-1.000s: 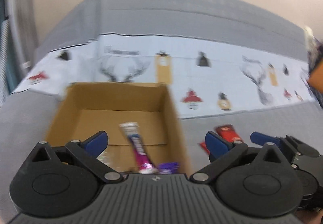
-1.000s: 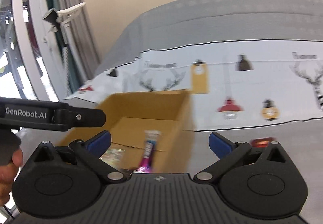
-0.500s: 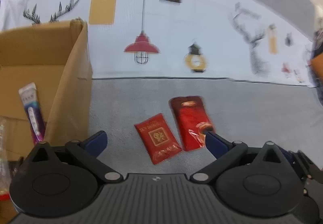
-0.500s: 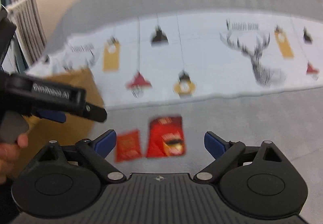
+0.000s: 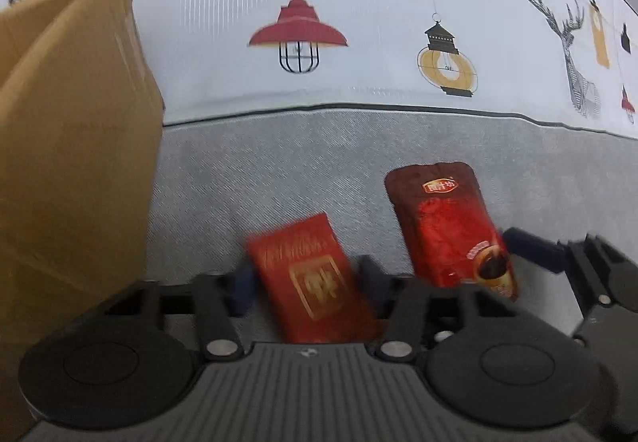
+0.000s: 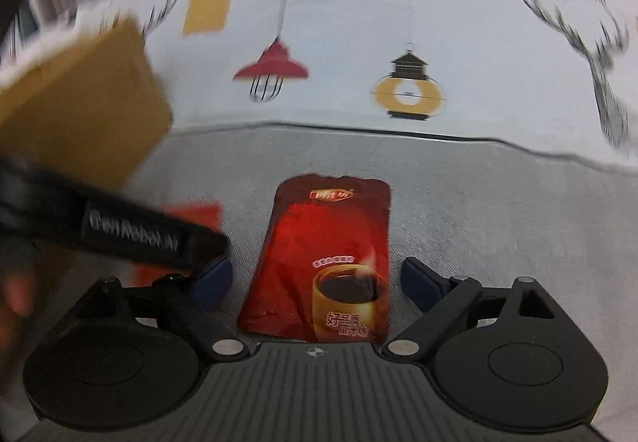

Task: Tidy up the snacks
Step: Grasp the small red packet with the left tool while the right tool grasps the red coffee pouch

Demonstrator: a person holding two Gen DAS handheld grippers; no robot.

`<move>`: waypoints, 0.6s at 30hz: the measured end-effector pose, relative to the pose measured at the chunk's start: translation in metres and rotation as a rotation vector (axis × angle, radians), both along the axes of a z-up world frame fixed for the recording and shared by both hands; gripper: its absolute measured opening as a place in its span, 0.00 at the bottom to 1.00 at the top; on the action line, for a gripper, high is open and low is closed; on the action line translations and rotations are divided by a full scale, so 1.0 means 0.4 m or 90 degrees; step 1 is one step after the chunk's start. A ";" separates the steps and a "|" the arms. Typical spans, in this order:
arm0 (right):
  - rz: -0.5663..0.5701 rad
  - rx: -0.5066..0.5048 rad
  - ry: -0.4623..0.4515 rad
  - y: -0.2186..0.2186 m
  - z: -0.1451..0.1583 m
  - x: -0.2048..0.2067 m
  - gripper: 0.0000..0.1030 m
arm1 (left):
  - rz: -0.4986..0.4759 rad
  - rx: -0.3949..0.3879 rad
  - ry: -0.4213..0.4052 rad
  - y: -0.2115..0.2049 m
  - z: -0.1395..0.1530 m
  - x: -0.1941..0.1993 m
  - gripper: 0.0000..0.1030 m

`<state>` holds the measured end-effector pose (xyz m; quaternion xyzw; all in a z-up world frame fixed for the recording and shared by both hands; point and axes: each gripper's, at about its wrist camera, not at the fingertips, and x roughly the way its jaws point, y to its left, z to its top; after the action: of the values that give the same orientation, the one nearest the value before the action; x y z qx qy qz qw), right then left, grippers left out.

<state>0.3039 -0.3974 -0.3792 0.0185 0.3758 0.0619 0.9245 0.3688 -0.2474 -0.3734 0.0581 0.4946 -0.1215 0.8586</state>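
A small red packet with gold print lies on the grey surface, between the fingers of my left gripper. The jaws are closing and both pads touch its edges. To its right lies a larger dark red coffee packet. In the right wrist view that coffee packet sits between the fingers of my right gripper, which is open, with a gap on each side. The left gripper's body crosses that view at the left and hides most of the small red packet.
A brown cardboard box stands close on the left, its wall beside the packets. Behind them a white cloth printed with lamps and deer covers the grey surface. A hand shows at the left edge.
Both views have swung from above the box to the right and dropped down to the two red packets. The left jaws have narrowed onto the small red packet.
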 end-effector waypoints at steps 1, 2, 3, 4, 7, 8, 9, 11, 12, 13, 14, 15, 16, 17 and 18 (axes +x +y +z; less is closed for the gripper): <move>0.007 -0.040 -0.006 0.023 -0.007 0.001 0.87 | 0.000 -0.003 -0.002 0.007 0.001 -0.001 0.32; 0.007 -0.041 -0.011 0.030 -0.007 0.001 0.84 | 0.000 -0.005 -0.003 0.012 0.003 -0.003 0.22; -0.005 -0.031 -0.011 0.027 -0.003 0.005 0.70 | 0.003 -0.009 0.001 0.018 0.003 -0.003 0.18; -0.015 -0.033 -0.015 0.024 0.004 0.005 0.62 | 0.005 -0.014 0.006 0.023 0.002 -0.002 0.16; -0.024 -0.028 -0.010 0.010 0.011 0.003 0.53 | 0.008 -0.027 0.024 0.040 0.004 -0.007 0.07; -0.026 -0.028 -0.009 0.008 0.013 0.000 0.51 | 0.009 -0.035 0.030 0.044 0.004 -0.011 0.07; -0.031 -0.027 -0.009 0.007 0.016 -0.006 0.49 | 0.010 -0.044 0.036 0.050 0.007 -0.016 0.07; -0.043 -0.023 -0.006 0.004 0.021 -0.016 0.47 | 0.014 -0.060 0.043 0.063 0.014 -0.032 0.07; -0.049 -0.019 -0.004 0.001 0.025 -0.024 0.45 | 0.011 -0.067 0.043 0.066 0.019 -0.043 0.07; -0.056 -0.013 -0.003 -0.003 0.031 -0.035 0.45 | 0.006 -0.073 0.042 0.070 0.027 -0.055 0.07; -0.060 -0.007 -0.003 -0.010 0.035 -0.044 0.44 | 0.003 -0.077 0.040 0.071 0.035 -0.068 0.07; -0.062 -0.003 -0.006 -0.015 0.042 -0.053 0.44 | -0.002 -0.080 0.037 0.073 0.046 -0.082 0.07; -0.065 0.001 -0.014 -0.022 0.055 -0.067 0.44 | -0.009 -0.083 0.033 0.075 0.058 -0.096 0.07; -0.067 0.004 -0.023 -0.025 0.069 -0.079 0.44 | -0.014 -0.085 0.029 0.078 0.071 -0.111 0.07; -0.066 0.008 -0.034 -0.030 0.086 -0.094 0.44 | -0.015 -0.086 0.026 0.083 0.084 -0.123 0.07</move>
<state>0.2662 -0.4096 -0.3448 0.0421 0.3494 0.0166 0.9359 0.3197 -0.2143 -0.3396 0.0035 0.5021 -0.1661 0.8487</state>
